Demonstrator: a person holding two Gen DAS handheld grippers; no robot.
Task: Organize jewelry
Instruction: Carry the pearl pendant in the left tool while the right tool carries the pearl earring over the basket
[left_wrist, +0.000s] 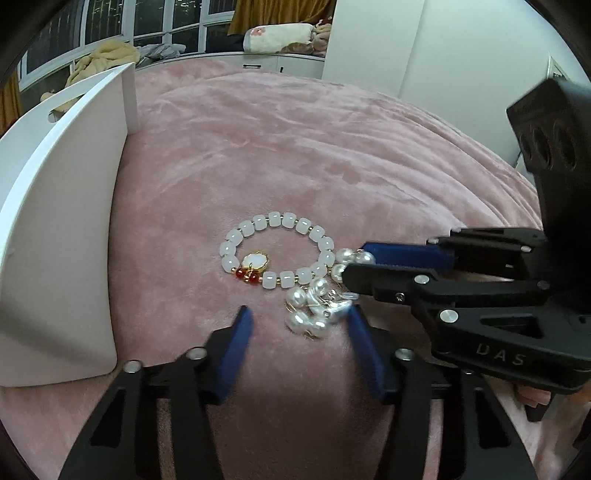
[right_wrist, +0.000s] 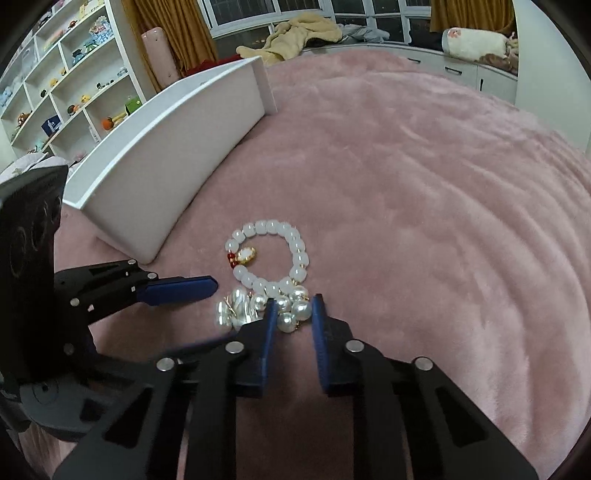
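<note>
A white bead bracelet (left_wrist: 280, 251) with a gold-rimmed charm and red beads lies on the pink blanket; it also shows in the right wrist view (right_wrist: 269, 254). A pearl piece (left_wrist: 316, 306) lies heaped against its near side, also seen in the right wrist view (right_wrist: 266, 306). My left gripper (left_wrist: 299, 317) is open, its fingers either side of the pearl heap. My right gripper (right_wrist: 293, 306) is open with several pearls between its fingertips; in the left wrist view it (left_wrist: 356, 260) reaches in from the right.
A white open box (left_wrist: 55, 229) stands on the blanket left of the jewelry, also in the right wrist view (right_wrist: 177, 155). Pink blanket (right_wrist: 424, 221) spreads right and far. White shelves (right_wrist: 66, 85) and a window seat with clothes stand behind.
</note>
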